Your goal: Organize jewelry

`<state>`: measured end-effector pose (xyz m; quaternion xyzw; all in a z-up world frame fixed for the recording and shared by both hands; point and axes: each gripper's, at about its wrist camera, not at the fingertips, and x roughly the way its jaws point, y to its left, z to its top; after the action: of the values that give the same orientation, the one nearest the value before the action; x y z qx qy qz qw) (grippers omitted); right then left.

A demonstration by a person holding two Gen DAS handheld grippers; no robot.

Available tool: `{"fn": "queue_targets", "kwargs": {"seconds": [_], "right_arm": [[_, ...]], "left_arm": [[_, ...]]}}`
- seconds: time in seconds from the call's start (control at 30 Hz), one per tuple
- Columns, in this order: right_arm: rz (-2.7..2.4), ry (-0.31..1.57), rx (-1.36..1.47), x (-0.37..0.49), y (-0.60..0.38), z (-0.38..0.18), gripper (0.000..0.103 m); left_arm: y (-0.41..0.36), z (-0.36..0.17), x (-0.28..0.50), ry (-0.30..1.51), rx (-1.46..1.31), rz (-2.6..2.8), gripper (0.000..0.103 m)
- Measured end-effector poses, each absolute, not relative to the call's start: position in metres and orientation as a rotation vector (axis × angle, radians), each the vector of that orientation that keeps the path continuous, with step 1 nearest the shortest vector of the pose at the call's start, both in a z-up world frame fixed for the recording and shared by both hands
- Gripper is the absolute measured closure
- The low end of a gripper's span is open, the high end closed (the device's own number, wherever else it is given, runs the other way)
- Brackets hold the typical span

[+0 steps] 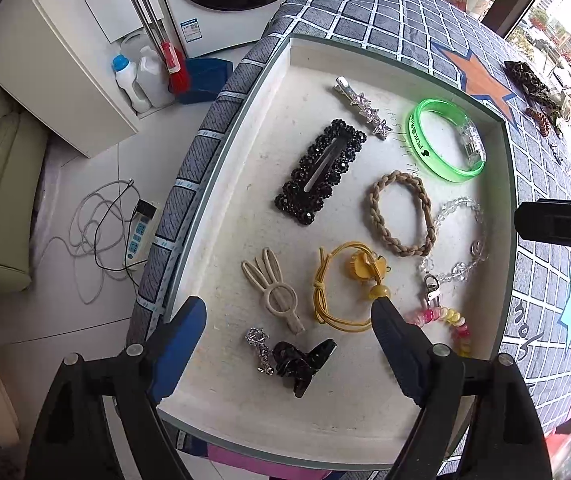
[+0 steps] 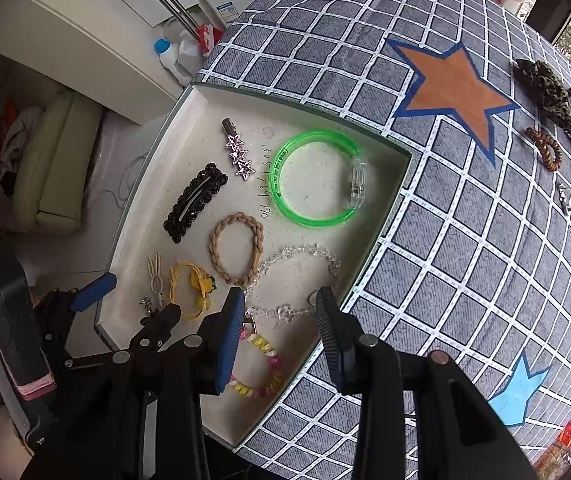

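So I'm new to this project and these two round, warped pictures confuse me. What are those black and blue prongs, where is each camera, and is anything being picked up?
No robot arm here: a person holds a two-finger hand tool in each hand, each with a wide-angle camera looking along its fingers. One picture is from the left gripper, the other from the right gripper. Both look down into a shallow white tray on a grey checked tablecloth. In it lie hair clips and bracelets, among them a green plastic bangle, a black beaded clip and a yellow elastic hair tie. The left jaws stand wide open, the right jaws part open; neither holds anything. More pieces wait on the cloth outside the tray.
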<state>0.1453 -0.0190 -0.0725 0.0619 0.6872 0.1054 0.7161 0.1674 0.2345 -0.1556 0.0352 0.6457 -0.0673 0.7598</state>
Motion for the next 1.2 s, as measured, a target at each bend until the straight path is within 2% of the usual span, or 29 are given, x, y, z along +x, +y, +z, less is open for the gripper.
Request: {"fn": "queue_targets", "kwargs": {"seconds": [0.53, 0.57, 0.6, 0.73, 1.13, 1.2], "right_arm": [[0.221, 1.558, 0.094, 0.142, -0.008, -0.083, 0.062], [0.221, 1.562, 0.09, 0.141, -0.008, -0.083, 0.062], [0.221, 1.564, 0.089, 0.14, -0.009, -0.083, 0.062], [0.221, 1.57, 0.085, 0.139, -0.008, -0.084, 0.059], [0.223, 1.572, 0.063, 0.136, -0.007, -0.08, 0.058], [0.224, 1.573, 0.054, 0.134, -0.006, -0.078, 0.051]], "left_arm": [[0.236, -0.162, 0.161, 1.456, 0.083, -0.144, 0.013], [0.236, -0.162, 0.161, 1.457, 0.086, -0.144, 0.002], [0.237, -0.161, 0.161, 1.452, 0.09, -0.142, 0.0], [0.235, -0.159, 0.16, 1.451, 0.104, -0.156, 0.0], [0.224, -0.143, 0.152, 1.412, 0.179, -0.111, 0.0], [0.225, -0.14, 0.151, 1.41, 0.187, -0.1, 0.0]]}}
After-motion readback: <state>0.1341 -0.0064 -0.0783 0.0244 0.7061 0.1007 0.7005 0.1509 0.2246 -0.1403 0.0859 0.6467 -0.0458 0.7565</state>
